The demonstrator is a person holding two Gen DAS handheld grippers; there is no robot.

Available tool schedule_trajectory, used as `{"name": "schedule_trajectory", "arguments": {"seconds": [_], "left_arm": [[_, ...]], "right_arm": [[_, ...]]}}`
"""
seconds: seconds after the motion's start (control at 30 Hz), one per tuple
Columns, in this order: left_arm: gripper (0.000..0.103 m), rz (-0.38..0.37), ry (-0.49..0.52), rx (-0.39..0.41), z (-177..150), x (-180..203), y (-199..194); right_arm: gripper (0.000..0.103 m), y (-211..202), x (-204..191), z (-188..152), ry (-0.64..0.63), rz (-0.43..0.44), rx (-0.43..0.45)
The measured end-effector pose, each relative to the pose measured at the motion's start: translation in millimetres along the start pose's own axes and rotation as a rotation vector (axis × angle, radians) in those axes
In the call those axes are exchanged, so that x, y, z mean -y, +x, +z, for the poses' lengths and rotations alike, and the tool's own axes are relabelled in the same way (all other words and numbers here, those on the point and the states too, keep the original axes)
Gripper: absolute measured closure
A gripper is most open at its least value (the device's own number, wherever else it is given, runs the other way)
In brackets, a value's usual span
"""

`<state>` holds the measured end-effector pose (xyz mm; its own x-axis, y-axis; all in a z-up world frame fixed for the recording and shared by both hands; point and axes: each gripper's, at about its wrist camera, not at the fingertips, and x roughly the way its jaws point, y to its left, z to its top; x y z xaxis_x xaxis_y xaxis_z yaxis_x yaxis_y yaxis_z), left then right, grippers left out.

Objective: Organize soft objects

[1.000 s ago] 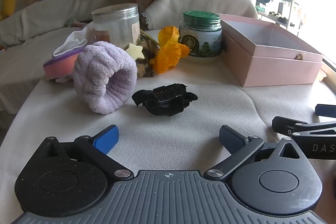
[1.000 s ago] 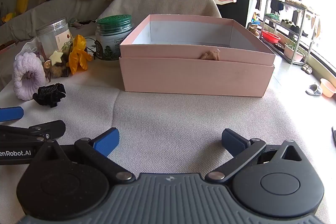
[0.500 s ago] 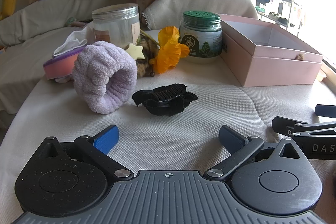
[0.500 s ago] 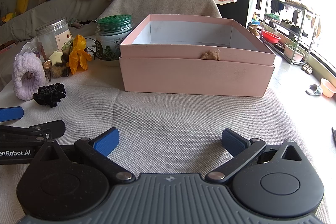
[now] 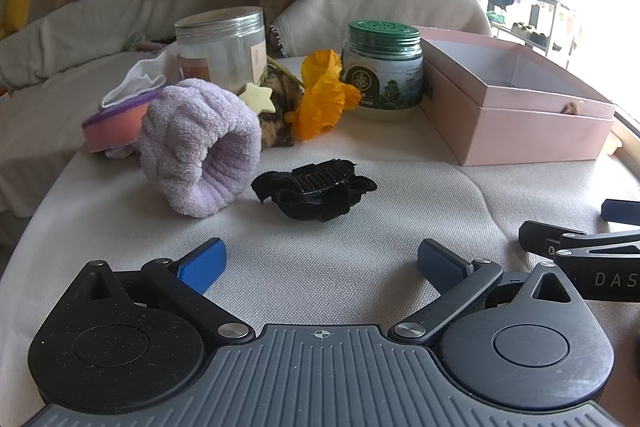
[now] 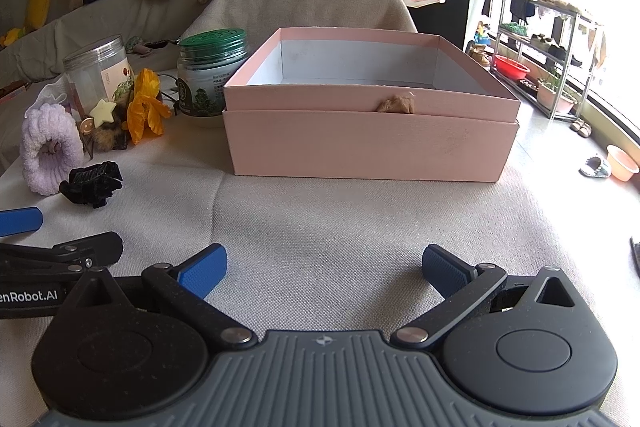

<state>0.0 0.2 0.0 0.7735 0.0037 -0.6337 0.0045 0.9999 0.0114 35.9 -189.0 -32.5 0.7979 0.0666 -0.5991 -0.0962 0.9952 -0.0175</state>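
Nothing has moved; both tools, left tool point(image 5: 320, 261) and right tool point(image 6: 324, 265), rest wide open and empty. Approach the black fabric hair clip point(image 5: 316, 191) at twelve o'clock, pinching its soft folds.

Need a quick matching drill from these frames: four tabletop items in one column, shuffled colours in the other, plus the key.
Items:
1. fluffy wrist band
2. hair clip
3. open box
4. fabric flower

Colours:
A. orange
B. pink
C. lilac
D. black

Pairs: 1-C, 2-D, 3-B, 4-A
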Motion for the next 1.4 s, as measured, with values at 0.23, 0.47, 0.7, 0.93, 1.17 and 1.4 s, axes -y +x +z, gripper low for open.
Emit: {"name": "schedule_trajectory", "arguments": {"seconds": [0.23, 0.47, 0.7, 0.93, 1.17, 1.4], "left_arm": [[0.0, 0.0, 0.0, 0.0, 0.0, -0.1, 0.0], [0.0, 0.0, 0.0, 0.0, 0.0, -0.1, 0.0], [0.0, 0.001, -0.001, 0.0, 0.0, -0.7, -0.2], [0.0, 0.012, -0.007, 0.0, 0.5, 3.2, 0.4], [0.0, 0.012, -0.007, 0.0, 2.9, 5.0, 3.1], [0.0, 0.011, -0.008, 0.0, 1.8, 3.5, 1.0]], "right_arm": [[0.0, -2.4, 1.8, -2.2, 0.004, -0.006, 0.0], [0.0, -2.3, 1.5, -2.0, 0.004, -0.006, 0.0], [0.0, -2.3, 1.6, -2.1, 0.004, -0.007, 0.0], [0.0, -2.3, 2.2, -2.1, 0.006, -0.009, 0.0], [0.0, -2.3, 1.9, -1.9, 0.006, -0.01, -0.001], [0.0, -2.6, 2.5, -1.9, 0.006, -0.01, 0.0]]}}
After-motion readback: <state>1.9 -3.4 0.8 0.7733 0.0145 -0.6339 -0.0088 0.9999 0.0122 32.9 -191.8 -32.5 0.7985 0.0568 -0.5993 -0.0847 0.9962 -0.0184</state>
